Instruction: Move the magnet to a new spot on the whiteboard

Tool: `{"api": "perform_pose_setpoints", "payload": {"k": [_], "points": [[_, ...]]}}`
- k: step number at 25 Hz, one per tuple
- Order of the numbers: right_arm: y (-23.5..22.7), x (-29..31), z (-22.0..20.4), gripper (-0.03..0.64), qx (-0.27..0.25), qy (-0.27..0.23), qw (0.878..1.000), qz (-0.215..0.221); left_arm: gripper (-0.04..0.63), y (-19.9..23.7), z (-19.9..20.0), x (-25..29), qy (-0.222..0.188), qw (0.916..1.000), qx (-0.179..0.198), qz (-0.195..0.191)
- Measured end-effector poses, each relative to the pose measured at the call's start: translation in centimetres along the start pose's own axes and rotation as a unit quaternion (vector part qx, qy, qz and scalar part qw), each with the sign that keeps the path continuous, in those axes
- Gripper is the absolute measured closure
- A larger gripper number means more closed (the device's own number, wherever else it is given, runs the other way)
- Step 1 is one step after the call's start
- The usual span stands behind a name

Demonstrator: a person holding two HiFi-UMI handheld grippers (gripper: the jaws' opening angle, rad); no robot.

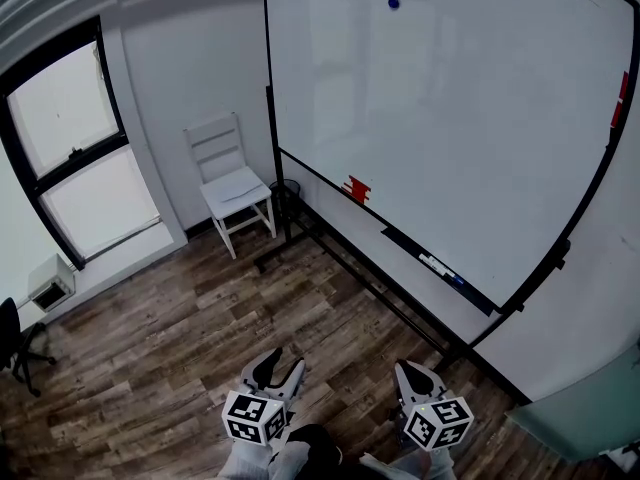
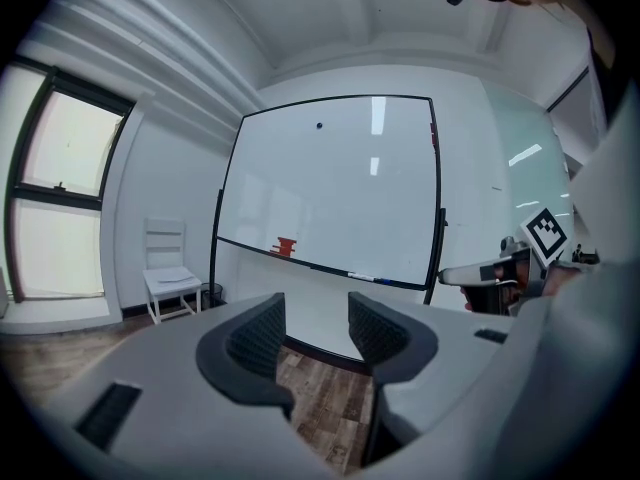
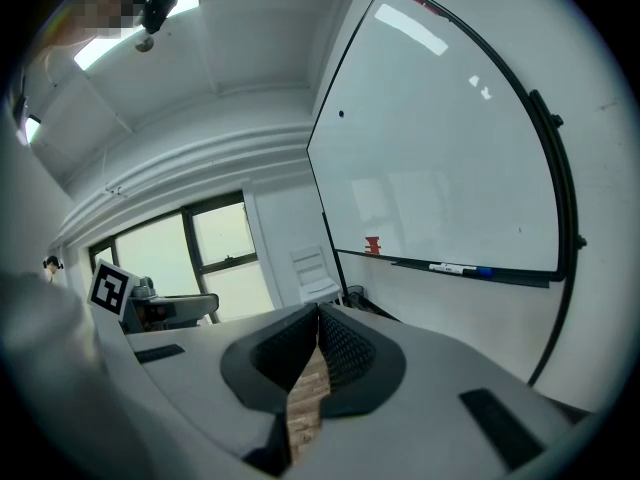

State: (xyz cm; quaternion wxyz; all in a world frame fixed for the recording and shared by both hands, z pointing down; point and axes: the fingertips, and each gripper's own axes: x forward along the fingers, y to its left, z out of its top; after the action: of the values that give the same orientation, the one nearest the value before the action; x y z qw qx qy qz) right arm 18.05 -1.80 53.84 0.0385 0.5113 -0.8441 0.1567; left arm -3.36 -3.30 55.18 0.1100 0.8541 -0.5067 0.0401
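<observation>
A small dark blue magnet (image 1: 393, 3) sticks near the top of the big whiteboard (image 1: 470, 118); it also shows in the left gripper view as the magnet (image 2: 319, 125) and in the right gripper view as the magnet (image 3: 341, 114). Both grippers are low in the head view, well back from the board, over the wood floor. My left gripper (image 1: 284, 365) is open with nothing between its jaws (image 2: 316, 313). My right gripper (image 1: 416, 371) is shut, its tips touching and empty (image 3: 318, 318).
A red object (image 1: 356, 189) sits at the board's lower edge, and markers (image 1: 440, 266) lie on the ledge. A white chair (image 1: 232, 183) stands left of the board's black frame (image 1: 283, 203). Windows (image 1: 75, 148) fill the left wall. An office chair (image 1: 15, 343) stands at the far left.
</observation>
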Motion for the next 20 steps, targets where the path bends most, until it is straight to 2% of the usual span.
{"api": "perform_pose_setpoints", "payload": {"k": [10, 20], "points": [[-0.9, 2.0, -1.0, 0.589, 0.010, 0.018, 1.000, 0.000, 0.403, 1.2, -0.6, 1.7, 0.005, 0.9999, -0.012, 0.005], [-2.6, 8.7, 1.9, 0.589, 0.004, 0.012, 1.000, 0.000, 0.403, 5.2, 2.3, 7.7, -0.010, 0.9999, -0.011, -0.002]]}}
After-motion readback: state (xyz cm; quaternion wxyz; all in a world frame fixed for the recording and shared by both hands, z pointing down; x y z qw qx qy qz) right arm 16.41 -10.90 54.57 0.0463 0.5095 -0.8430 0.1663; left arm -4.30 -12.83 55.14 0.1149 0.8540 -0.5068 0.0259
